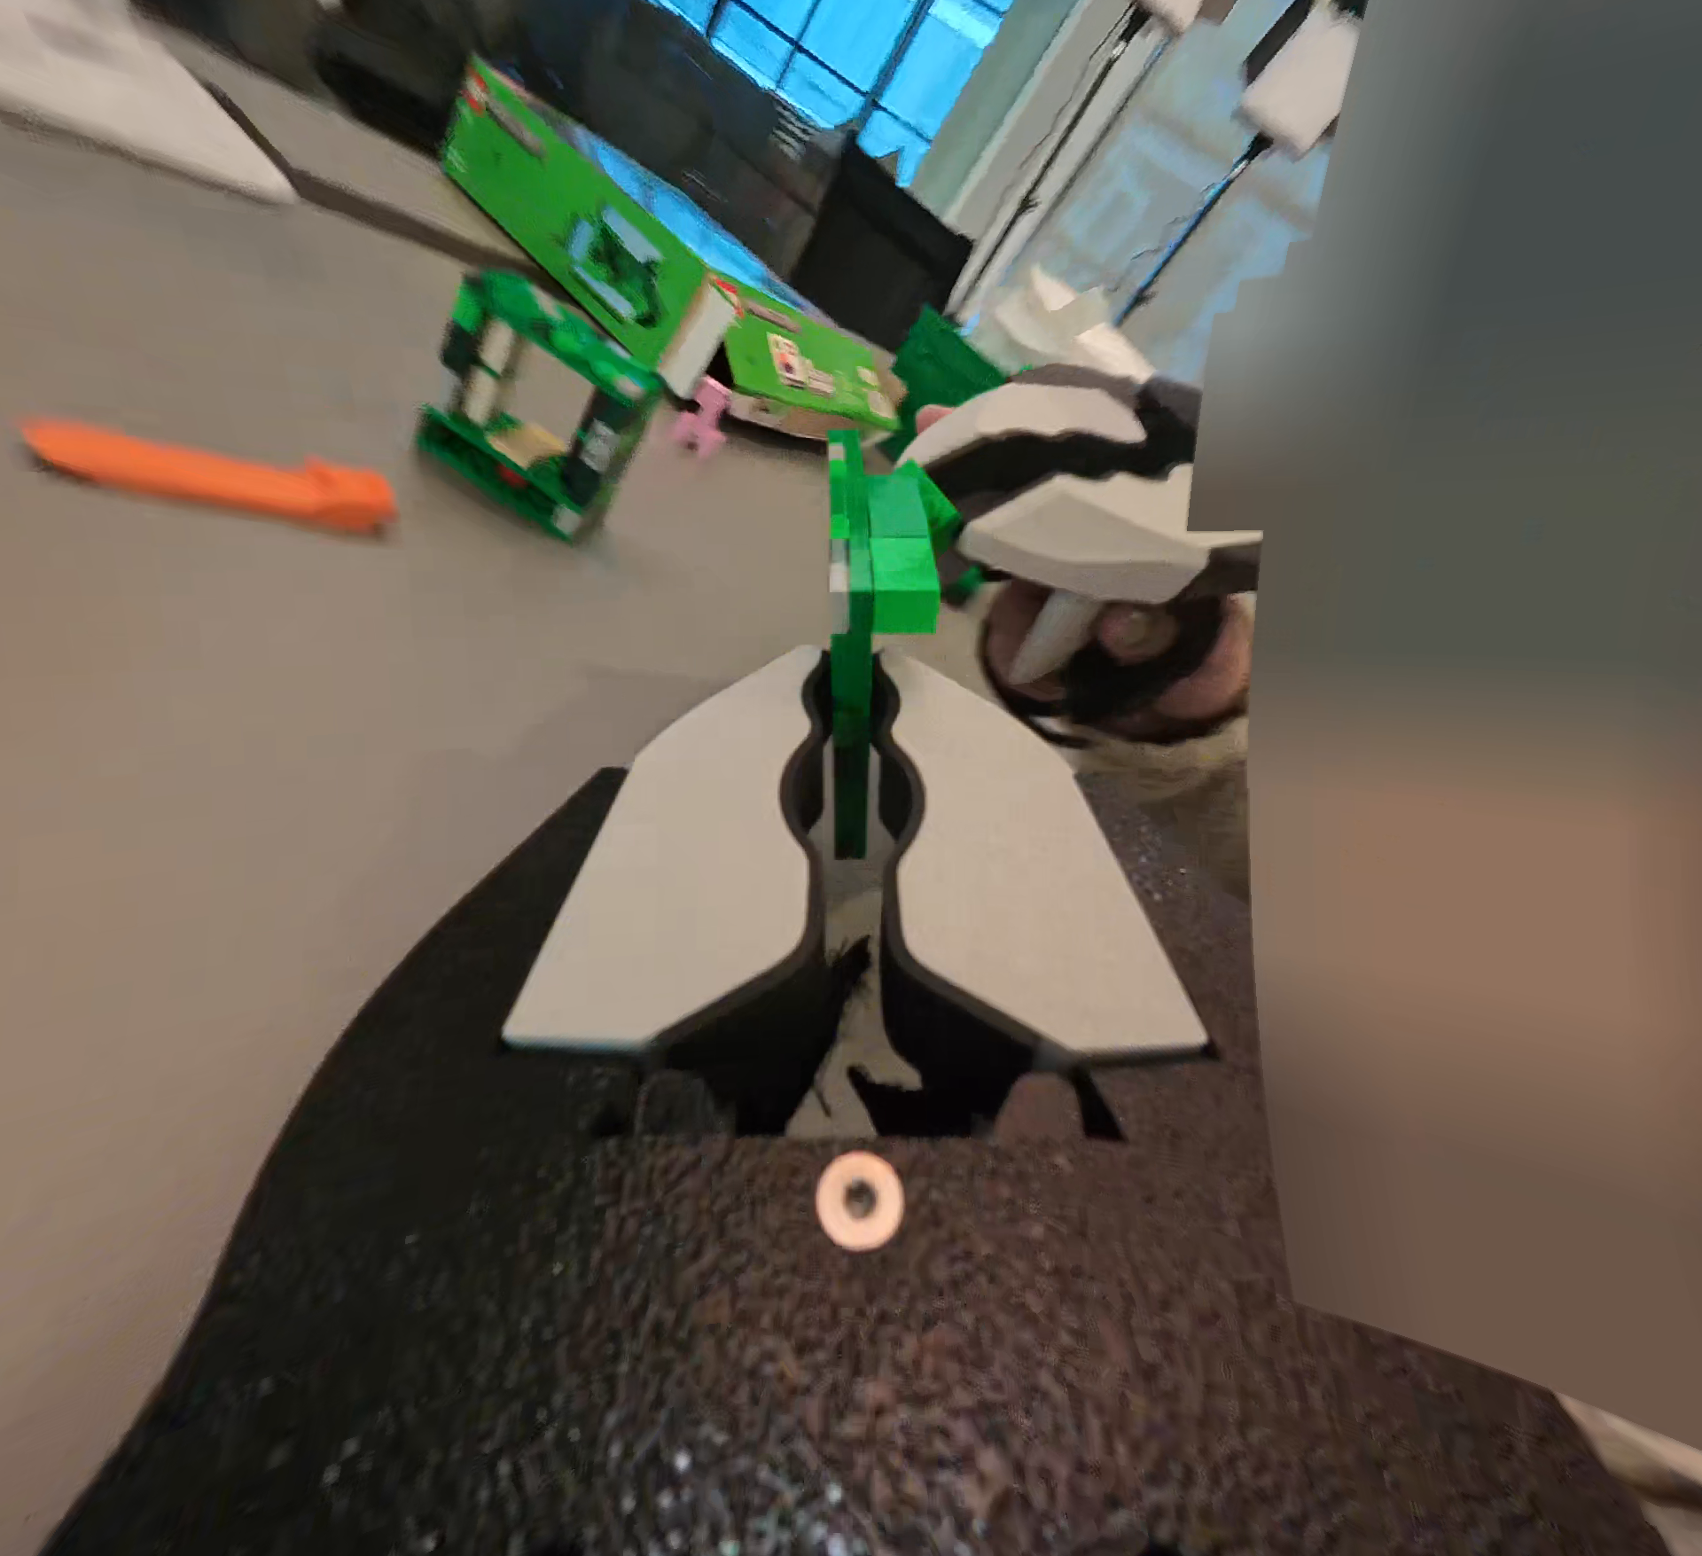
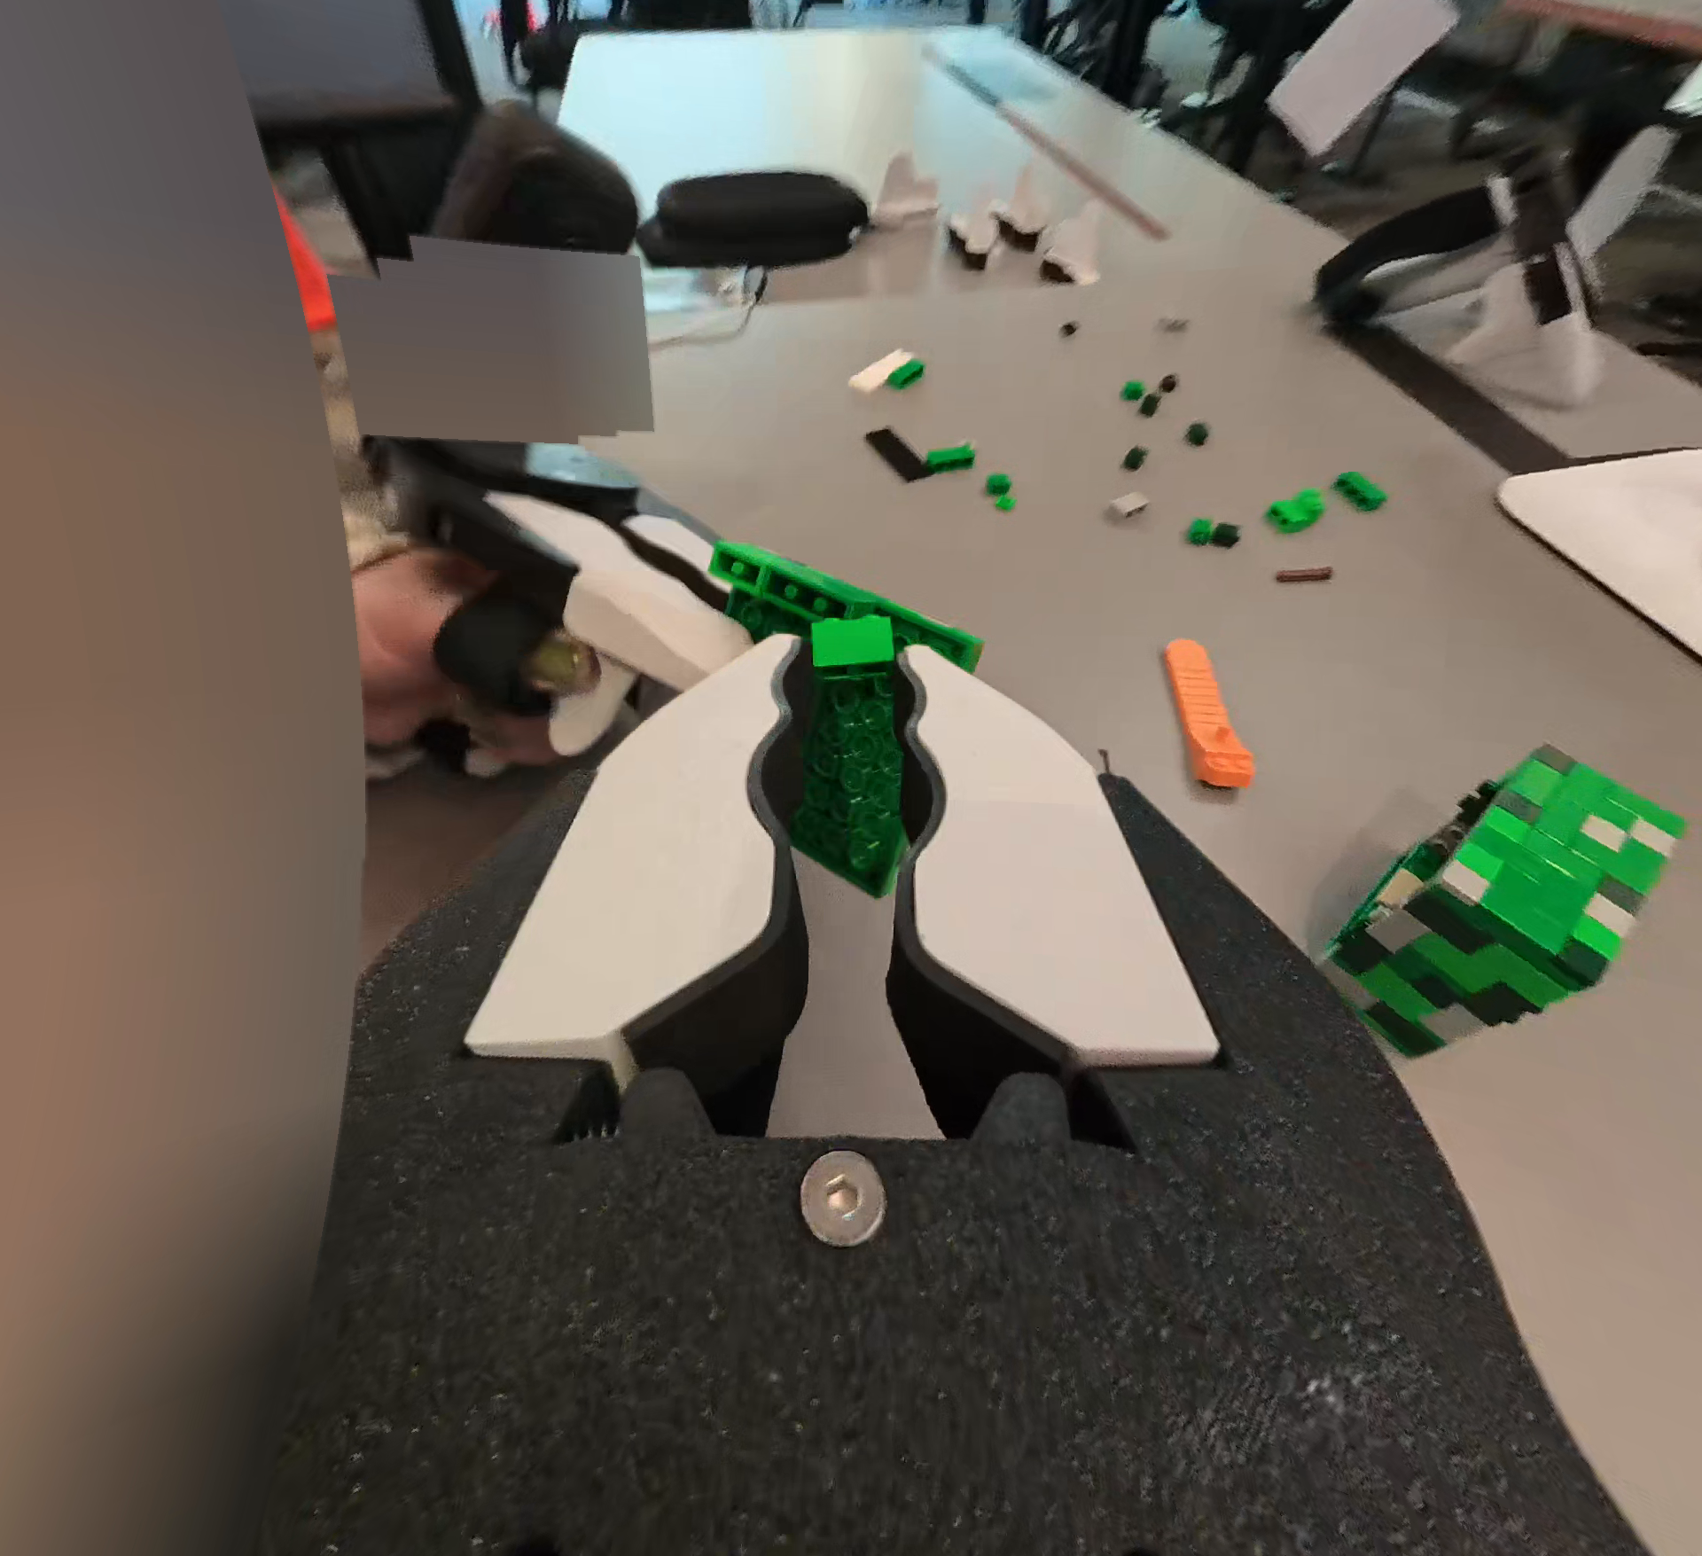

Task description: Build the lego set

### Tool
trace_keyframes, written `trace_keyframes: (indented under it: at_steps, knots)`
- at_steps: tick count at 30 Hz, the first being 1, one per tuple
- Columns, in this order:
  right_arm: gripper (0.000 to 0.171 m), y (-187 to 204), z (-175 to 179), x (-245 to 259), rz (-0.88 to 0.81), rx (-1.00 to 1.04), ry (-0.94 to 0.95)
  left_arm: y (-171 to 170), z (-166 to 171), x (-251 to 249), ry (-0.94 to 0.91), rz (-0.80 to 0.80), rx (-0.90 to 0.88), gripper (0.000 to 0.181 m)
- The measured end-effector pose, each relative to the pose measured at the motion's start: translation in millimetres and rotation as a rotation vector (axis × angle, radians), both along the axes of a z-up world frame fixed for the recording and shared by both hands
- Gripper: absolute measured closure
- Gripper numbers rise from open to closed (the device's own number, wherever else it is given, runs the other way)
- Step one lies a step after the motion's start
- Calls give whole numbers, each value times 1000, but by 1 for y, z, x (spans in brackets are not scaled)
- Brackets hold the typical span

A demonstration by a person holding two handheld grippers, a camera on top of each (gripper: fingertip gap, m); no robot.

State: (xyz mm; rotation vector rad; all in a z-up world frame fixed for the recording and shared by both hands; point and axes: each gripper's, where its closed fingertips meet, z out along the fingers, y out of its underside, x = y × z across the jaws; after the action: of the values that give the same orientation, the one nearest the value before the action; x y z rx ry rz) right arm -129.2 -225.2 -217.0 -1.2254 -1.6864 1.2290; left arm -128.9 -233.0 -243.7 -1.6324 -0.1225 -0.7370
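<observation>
My left gripper (image 1: pixel 849 664) is shut on a green Lego plate (image 1: pixel 852 775), held edge-on above the grey table (image 1: pixel 276 729). Green bricks (image 1: pixel 898 554) sit at the plate's far end. My right gripper (image 2: pixel 849 655) is shut on a dark green studded plate (image 2: pixel 852 775) with a small green brick (image 2: pixel 852 641) at its tip. The two pieces meet at right angles between the grippers. The left gripper (image 2: pixel 732 600) also shows in the right wrist view, holding its green plate (image 2: pixel 801 591). The right gripper (image 1: pixel 939 498) shows in the left wrist view.
A green cube-shaped build (image 2: pixel 1510 895) lies on the table to the right, an orange brick separator (image 2: pixel 1206 724) beside it. Several loose small pieces (image 2: pixel 1151 452) are scattered farther off. The green set box (image 1: pixel 589 241) and a pink piece (image 1: pixel 700 420) lie beyond.
</observation>
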Motion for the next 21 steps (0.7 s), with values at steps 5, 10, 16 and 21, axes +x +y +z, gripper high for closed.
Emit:
trace_keyframes:
  at_steps: [5, 10, 16, 21]
  knots:
    - [155, 4, 2, 2, -67, -27, 16, 5, 0, -8, 394, 162, 59, 176]
    - [155, 10, 2, 7, -72, -100, -38, 6, -1, -7, 588, 214, 73, 176]
    - [155, 13, -5, 8, -87, -175, -106, 6, -1, -7, 611, 219, 78, 176]
    - [155, 18, -6, 9, -91, -175, -104, 6, -3, -5, 603, 200, 68, 175]
